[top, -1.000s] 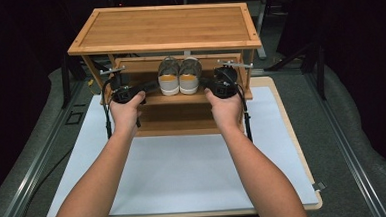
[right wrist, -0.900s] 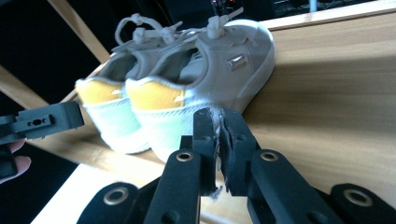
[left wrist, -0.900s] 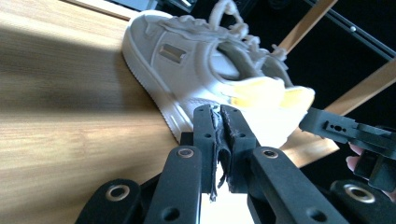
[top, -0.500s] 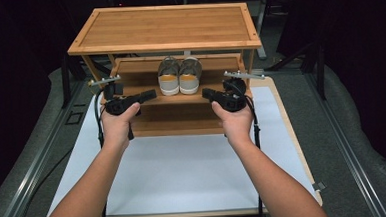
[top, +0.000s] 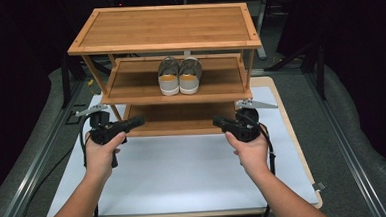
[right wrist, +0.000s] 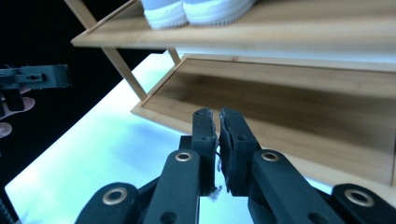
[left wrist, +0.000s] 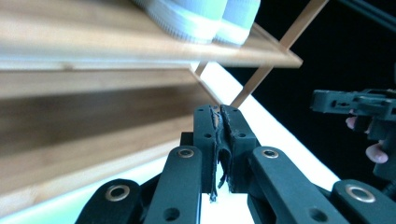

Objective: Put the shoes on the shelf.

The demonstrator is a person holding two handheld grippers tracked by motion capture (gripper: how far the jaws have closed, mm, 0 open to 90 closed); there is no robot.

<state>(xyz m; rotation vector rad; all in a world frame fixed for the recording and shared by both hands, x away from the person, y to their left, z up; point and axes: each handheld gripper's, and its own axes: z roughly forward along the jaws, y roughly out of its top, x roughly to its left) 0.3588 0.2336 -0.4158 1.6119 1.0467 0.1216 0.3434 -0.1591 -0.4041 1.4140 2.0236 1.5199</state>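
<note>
White mat covers the desk [top: 184, 179], bamboo rack [top: 167, 39] at its far end. Grey shoes [top: 179, 75] sit on the middle shelf. Left gripper [top: 140, 121] and right gripper [top: 215, 121] hover before the bottom shelf, jaws pressed together, empty

No text, label, brand, number or sign can be read on any surface in these pictures, not even on the shoes [top: 179, 75] or the shelf [top: 163, 28].

From above your side of the table, the high view looks forward and down on the three-tier bamboo shoe rack [top: 163, 45]. Each gripper view sits low and close, facing up under the middle shelf; both share the pair of grey white-soled sneakers [left wrist: 201, 16] at frame top.
</note>
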